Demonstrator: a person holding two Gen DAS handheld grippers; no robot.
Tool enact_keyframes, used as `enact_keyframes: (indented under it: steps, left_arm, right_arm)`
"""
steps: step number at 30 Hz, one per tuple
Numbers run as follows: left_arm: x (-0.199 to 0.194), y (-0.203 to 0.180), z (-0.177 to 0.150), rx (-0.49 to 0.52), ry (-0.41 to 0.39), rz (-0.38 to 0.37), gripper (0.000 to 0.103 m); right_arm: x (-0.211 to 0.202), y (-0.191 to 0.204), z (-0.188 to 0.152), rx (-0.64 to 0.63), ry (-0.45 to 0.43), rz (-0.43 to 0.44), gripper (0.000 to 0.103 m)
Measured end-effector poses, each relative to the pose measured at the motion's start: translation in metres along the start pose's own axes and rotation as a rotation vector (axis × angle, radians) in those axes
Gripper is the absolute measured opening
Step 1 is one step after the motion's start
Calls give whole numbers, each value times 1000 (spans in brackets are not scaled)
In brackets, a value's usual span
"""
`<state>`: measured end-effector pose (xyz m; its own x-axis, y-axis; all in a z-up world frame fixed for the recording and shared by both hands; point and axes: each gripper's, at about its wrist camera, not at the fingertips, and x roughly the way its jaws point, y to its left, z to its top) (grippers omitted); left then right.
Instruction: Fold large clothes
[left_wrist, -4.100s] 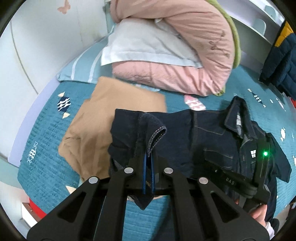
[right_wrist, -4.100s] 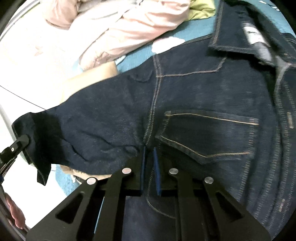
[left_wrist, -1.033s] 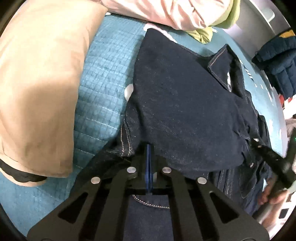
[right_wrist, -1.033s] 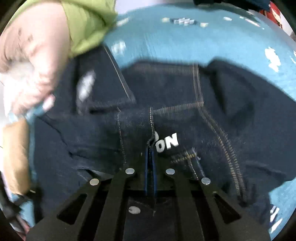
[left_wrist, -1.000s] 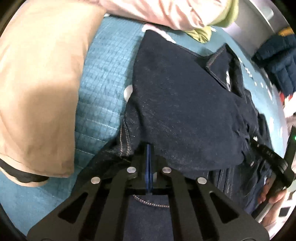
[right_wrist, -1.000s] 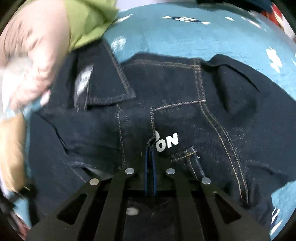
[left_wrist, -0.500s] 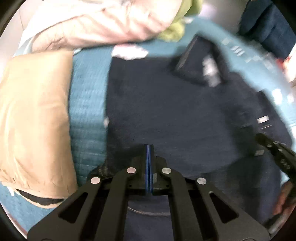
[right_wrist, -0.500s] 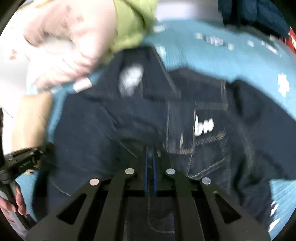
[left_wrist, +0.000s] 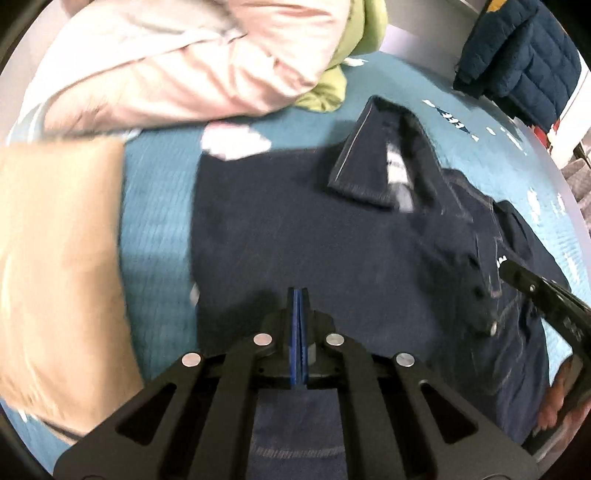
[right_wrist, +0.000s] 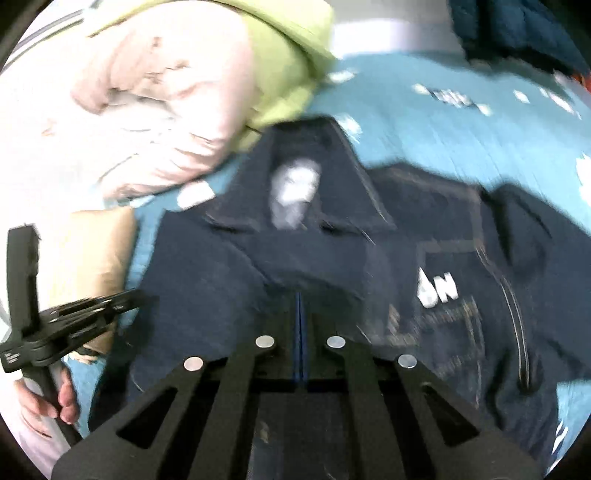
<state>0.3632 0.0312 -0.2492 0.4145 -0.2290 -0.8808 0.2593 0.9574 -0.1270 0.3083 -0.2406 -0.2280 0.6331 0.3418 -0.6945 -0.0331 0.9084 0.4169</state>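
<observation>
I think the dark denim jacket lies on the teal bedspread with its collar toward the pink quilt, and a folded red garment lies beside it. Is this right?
Not quite: the folded garment beside the denim jacket is tan, not red, as the left wrist view shows. The rest holds: the jacket lies on the teal bedspread with its collar toward the pink quilt.

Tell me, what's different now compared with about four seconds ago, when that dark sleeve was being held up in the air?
The denim jacket had one sleeve pinched in the left gripper and stretched out sideways; that sleeve now lies folded across the body, let go. Both the left gripper and right gripper are shut, empty, pulled back above the cloth. The tan garment, pink quilt and teal bedspread remain in place.
</observation>
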Motion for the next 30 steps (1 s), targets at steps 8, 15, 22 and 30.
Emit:
enact_keyframes:
  steps: [8,15,22,30]
  left_arm:
    - [70,22,19,-97,57,-3,2]
    - [55,44,8,-119,52,21,2]
    - [40,35,9,-116,74,43,8]
    - [-9,-35,-11,64,32,17,50]
  right_arm:
    - [93,-20,5,88,197,-1,0]
    - [75,-61,-9,163,178,-73,0]
    - [39,-51,0,161,150,-31,3]
    - [-73,-101,-32,156,9,-184,79]
